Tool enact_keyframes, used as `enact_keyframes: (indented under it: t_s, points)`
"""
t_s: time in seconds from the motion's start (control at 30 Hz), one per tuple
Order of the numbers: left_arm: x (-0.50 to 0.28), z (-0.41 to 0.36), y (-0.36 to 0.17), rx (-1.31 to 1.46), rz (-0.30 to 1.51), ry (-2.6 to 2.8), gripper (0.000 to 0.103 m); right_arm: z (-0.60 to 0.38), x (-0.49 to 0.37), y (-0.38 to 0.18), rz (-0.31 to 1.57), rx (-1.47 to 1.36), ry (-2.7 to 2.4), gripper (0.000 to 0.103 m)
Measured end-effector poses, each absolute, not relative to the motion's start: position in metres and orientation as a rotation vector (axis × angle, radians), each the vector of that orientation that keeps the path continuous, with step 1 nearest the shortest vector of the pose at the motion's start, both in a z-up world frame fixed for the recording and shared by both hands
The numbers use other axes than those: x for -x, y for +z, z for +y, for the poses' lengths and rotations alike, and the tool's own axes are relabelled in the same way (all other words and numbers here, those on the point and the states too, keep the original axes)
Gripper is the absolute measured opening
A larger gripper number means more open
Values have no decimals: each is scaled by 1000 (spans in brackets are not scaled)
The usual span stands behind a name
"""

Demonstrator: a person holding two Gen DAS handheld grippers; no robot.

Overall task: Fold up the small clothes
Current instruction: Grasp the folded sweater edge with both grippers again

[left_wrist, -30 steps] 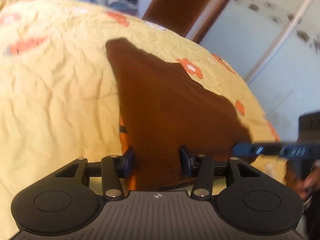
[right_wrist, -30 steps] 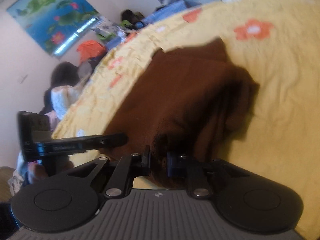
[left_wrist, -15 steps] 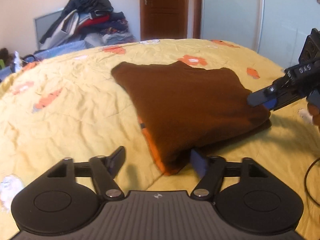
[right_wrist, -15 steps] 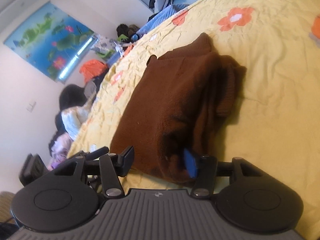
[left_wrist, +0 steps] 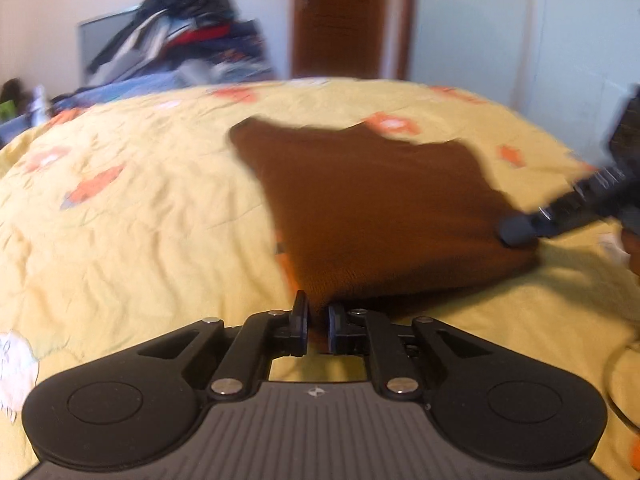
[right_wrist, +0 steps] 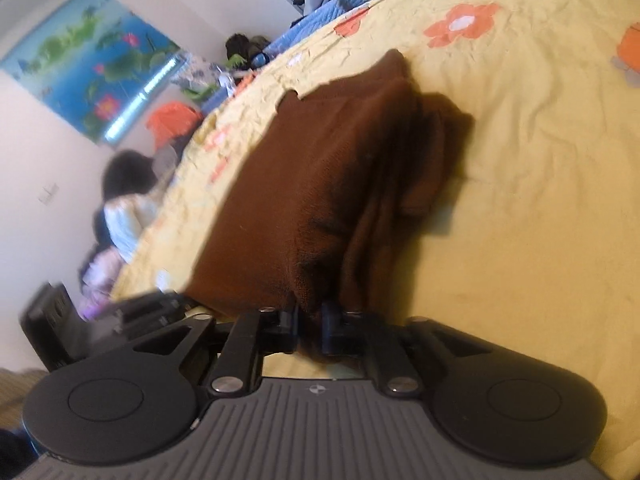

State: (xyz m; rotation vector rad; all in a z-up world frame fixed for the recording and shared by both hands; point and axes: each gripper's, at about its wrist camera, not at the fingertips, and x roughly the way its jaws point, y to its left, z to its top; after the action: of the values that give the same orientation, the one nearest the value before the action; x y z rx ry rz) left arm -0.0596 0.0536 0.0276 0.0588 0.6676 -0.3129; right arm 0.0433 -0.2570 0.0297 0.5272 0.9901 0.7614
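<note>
Both jaws closing since before, left gripper point(left_wrist: 318, 316) and right gripper point(right_wrist: 310, 318) pinching brown garment point(left_wrist: 380, 216)

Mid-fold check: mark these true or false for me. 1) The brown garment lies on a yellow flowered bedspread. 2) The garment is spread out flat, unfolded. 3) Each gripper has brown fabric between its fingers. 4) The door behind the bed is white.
1) True: the brown garment lies on the yellow bedspread.
2) False: it is folded into layers.
3) True: left gripper and right gripper are closing on its near edge.
4) False: the door is brown wood.
</note>
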Motion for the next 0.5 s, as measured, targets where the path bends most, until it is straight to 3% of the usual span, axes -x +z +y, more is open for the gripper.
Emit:
enact_keyframes:
  t_s: [0.03,0.07,0.13,0.2,0.23,0.4,0.47,0.5]
  points:
    - [65,56,31,-71,666,-341,17,-263,-46,35,984,-558,758,48]
    - [69,61,34,-70,668,-361,22,-270,-48,42,963,-585,751,57]
    - [73,76,39,-8,669,-400,55,-286,-52,58,868,-604,701,94]
    - [74,92,48,102,625,-394,77,-292,-66,67,824,-557,626,102]
    - [71,99,51,171,610,-385,81,-292,-77,65,842,-541,600,100]
    - [23,98,40,432,676,-422,81,-262,-134,34,939,-529,571,92]
    - [5,85,27,419,749,-374,80,-246,-146,31,938,-506,580,43]
    - [-2,80,21,416,789,-353,80,-240,-150,28,972,-475,576,32]
